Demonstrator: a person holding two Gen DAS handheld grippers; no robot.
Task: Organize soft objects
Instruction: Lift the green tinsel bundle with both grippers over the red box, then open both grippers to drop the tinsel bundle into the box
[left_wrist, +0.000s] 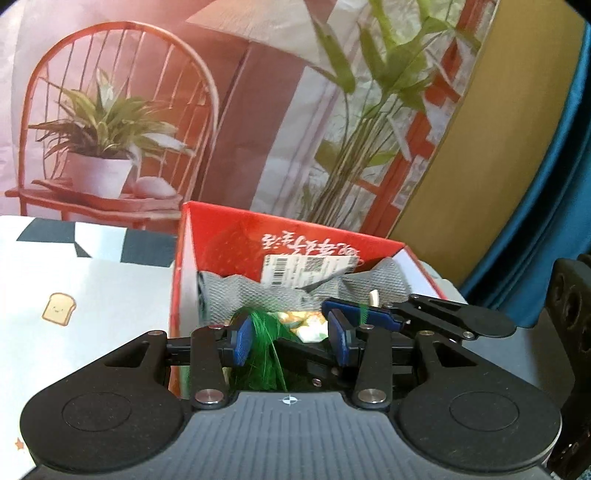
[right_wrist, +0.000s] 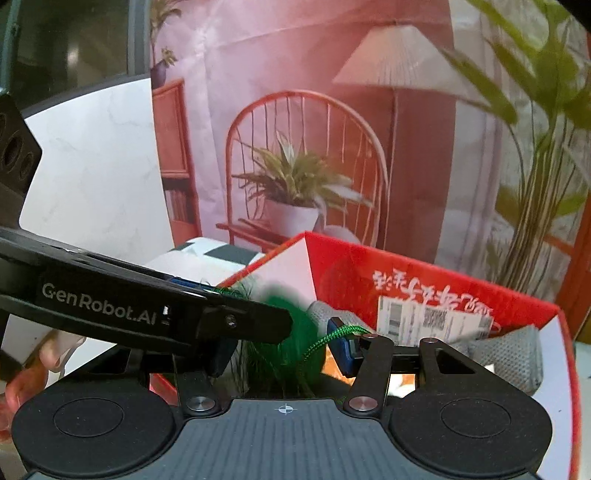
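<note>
A green fuzzy soft toy (left_wrist: 264, 345) with a green cord (right_wrist: 332, 338) hangs over the open red box (left_wrist: 229, 236). My left gripper (left_wrist: 291, 341) is open, its blue pads on either side of the green toy. My right gripper (right_wrist: 284, 347) is also open around the toy (right_wrist: 280, 332); its cord lies over the right blue pad (right_wrist: 343, 347). The right gripper's fingers (left_wrist: 369, 314) cross just beyond my left one. A grey knitted cloth (left_wrist: 251, 291) and a pale soft item (left_wrist: 306, 325) lie inside the box.
The red box (right_wrist: 424, 273) carries a white barcode label (left_wrist: 306, 271). A white patterned cloth with a toast print (left_wrist: 59, 314) covers the table to the left. A printed backdrop of a chair and plants (left_wrist: 110, 122) stands behind. A blue curtain (left_wrist: 546, 206) hangs at the right.
</note>
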